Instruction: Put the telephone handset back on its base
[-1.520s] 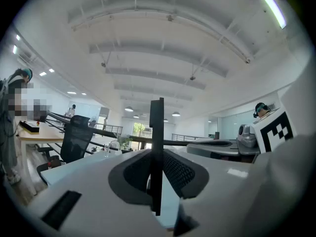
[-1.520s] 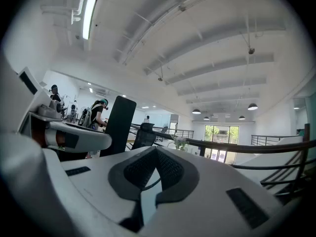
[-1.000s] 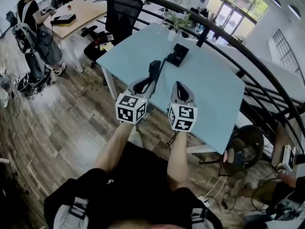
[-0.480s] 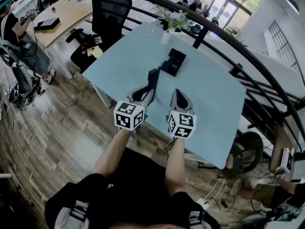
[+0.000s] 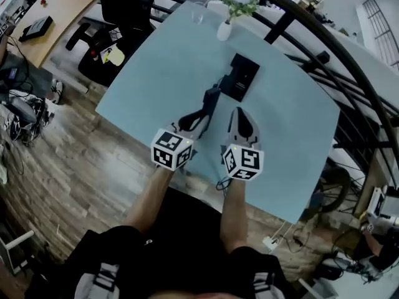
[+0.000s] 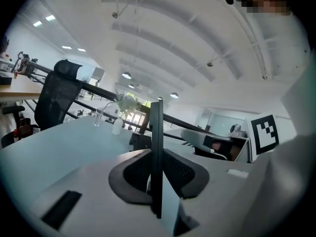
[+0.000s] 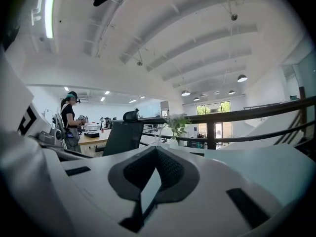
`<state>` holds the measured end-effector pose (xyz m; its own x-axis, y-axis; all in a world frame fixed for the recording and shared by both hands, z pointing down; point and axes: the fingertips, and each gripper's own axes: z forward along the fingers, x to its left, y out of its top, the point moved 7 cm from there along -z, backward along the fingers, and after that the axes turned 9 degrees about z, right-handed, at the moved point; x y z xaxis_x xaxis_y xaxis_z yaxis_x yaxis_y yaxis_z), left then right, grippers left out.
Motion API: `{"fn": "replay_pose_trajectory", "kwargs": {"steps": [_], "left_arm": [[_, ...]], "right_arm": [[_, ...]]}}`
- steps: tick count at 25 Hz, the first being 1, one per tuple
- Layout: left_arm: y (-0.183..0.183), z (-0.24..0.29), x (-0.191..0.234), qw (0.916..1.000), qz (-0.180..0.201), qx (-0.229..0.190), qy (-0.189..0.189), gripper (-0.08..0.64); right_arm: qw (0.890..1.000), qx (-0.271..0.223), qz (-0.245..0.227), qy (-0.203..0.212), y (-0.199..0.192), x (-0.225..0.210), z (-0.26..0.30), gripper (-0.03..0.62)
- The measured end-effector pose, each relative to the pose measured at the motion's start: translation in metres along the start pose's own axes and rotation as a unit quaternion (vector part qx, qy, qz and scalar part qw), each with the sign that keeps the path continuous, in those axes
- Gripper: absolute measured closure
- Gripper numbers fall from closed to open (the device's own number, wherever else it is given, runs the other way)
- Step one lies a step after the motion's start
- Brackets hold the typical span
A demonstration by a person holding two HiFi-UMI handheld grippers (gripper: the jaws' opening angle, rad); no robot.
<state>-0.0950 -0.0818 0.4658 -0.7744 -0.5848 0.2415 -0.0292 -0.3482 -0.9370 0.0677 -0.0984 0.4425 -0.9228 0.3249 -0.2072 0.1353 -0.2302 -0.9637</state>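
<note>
The black telephone base (image 5: 242,76) lies on the light blue table (image 5: 156,73), past its middle. My left gripper (image 5: 199,118) is shut on the black handset (image 5: 209,101), held above the table just short and left of the base. In the left gripper view the handset (image 6: 157,127) stands edge-on between the pads of the left gripper (image 6: 157,154), with the base (image 6: 140,140) behind it. My right gripper (image 5: 240,112) hovers beside the left one, shut and empty. In its own view the right gripper (image 7: 157,151) shows its pads meeting with nothing between them.
A white vase with a plant (image 5: 225,28) and a clear glass (image 5: 197,14) stand at the table's far edge. A black office chair (image 5: 128,5) is at the far left corner. A black railing (image 5: 349,67) runs along the right side. A person (image 7: 69,120) stands at a far wooden desk.
The head view has come closer and now looks more steeply down on the table. Both grippers reach further over the tabletop. The left gripper still holds the handset.
</note>
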Motion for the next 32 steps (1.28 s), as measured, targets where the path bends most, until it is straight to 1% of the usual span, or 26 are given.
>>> {"fn": "replay_pose_trajectory", "kwargs": {"steps": [4, 7, 9, 14, 17, 19, 22, 27, 30, 32], "left_arm": [[0.008, 0.03, 0.027, 0.9995, -0.005, 0.011, -0.03, 0.494], [0.007, 0.054, 0.043, 0.9985, -0.006, 0.02, -0.05, 0.494], [0.002, 0.069, 0.044, 0.9977, -0.016, 0.029, -0.06, 0.494], [-0.008, 0.099, 0.039, 0.995, -0.032, 0.053, -0.078, 0.494], [-0.014, 0.104, 0.032, 0.994, -0.048, 0.058, -0.08, 0.494], [-0.016, 0.107, 0.033, 0.9939, -0.051, 0.062, -0.076, 0.494], [-0.014, 0.116, 0.041, 0.9944, -0.051, 0.058, -0.072, 0.494], [-0.025, 0.132, 0.059, 0.9901, -0.077, 0.066, -0.097, 0.494], [-0.028, 0.145, 0.074, 0.9893, -0.075, 0.072, -0.102, 0.494], [-0.028, 0.155, 0.082, 0.9873, -0.08, 0.073, -0.116, 0.494]], "right_arm": [[1.0, 0.013, 0.01, -0.021, 0.0, -0.007, 0.03, 0.598], [0.998, 0.021, 0.035, -0.041, -0.006, -0.018, 0.042, 0.598], [0.997, 0.029, 0.051, -0.045, -0.006, -0.029, 0.041, 0.598], [0.994, 0.053, 0.069, -0.059, -0.009, -0.06, 0.043, 0.598], [0.993, 0.09, 0.064, -0.052, -0.016, -0.069, 0.044, 0.598], [0.993, 0.09, 0.064, -0.047, -0.014, -0.072, 0.047, 0.598], [0.994, 0.085, 0.061, -0.036, -0.01, -0.075, 0.055, 0.598], [0.991, 0.109, 0.077, -0.03, -0.024, -0.082, 0.054, 0.598], [0.99, 0.113, 0.082, -0.03, -0.026, -0.087, 0.055, 0.598], [0.989, 0.115, 0.084, -0.033, -0.027, -0.091, 0.055, 0.598]]}}
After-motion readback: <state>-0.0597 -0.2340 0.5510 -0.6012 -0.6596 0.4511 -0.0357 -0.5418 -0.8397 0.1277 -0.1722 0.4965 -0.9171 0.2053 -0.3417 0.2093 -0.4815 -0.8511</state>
